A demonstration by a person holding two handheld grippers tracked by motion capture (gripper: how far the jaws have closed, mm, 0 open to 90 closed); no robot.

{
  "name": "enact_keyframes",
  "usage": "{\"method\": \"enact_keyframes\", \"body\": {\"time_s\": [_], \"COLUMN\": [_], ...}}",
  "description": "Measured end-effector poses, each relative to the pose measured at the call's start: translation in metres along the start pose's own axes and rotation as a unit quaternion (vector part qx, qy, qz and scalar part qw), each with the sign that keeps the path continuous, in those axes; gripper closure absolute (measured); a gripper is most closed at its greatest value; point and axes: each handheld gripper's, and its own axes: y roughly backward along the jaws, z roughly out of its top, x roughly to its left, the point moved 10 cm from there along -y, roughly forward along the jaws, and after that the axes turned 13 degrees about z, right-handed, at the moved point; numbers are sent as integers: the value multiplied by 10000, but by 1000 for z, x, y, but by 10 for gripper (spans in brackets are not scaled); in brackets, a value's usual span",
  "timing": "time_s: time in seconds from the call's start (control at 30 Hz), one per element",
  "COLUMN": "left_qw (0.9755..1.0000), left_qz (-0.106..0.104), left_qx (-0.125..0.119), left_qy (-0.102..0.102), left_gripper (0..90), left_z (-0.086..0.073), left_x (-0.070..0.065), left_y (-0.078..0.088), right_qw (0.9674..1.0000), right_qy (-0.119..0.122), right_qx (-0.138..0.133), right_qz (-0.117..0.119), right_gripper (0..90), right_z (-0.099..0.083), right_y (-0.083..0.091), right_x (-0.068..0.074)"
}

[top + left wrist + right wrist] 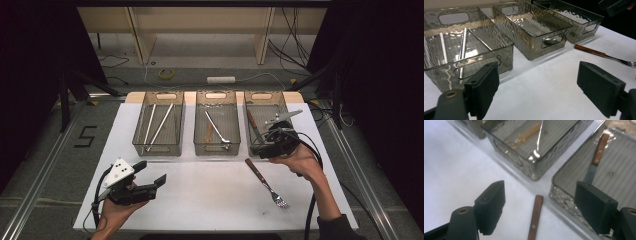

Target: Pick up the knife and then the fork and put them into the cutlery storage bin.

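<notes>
Sorting cutlery into clear plastic bins: the right gripper (539, 212), jaws apart and empty, hovers over the wooden-handled steel fork (535, 217) lying on the white tabletop (461, 165) between them. Next, probably descend and clamp the handle.

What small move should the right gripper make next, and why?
Probably lower the right gripper onto the fork's wooden handle and close. Its jaws stand open with that handle between them on the white table, and the right bin beside it already holds a wood-handled knife.
</notes>
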Motion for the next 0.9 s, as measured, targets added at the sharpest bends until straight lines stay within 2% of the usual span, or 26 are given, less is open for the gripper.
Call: {"method": "enact_keyframes", "body": {"time_s": [0.23, 0.47, 0.67, 0.9], "left_qw": [10000, 10000, 10000, 10000], "left_qz": [-4, -10, -7, -10], "left_qx": [-18, -8, -4, -6], "left_qy": [10, 7, 6, 2], "left_gripper": [175, 175, 175, 175], "left_z": [1, 0, 0, 0], "left_x": [1, 0, 1, 0], "left_y": [1, 1, 0, 0], "right_qw": [9988, 9965, 9933, 9893], "right_qy": [-25, -11, -92, -182], "right_qx": [486, 832, 1150, 1444], "right_qz": [83, 78, -6, 60], "right_gripper": [288, 310, 329, 382], "right_z": [-22, -35, -49, -64], "right_y": [-14, -25, -33, -42], "right_x": [1, 1, -2, -4]}}
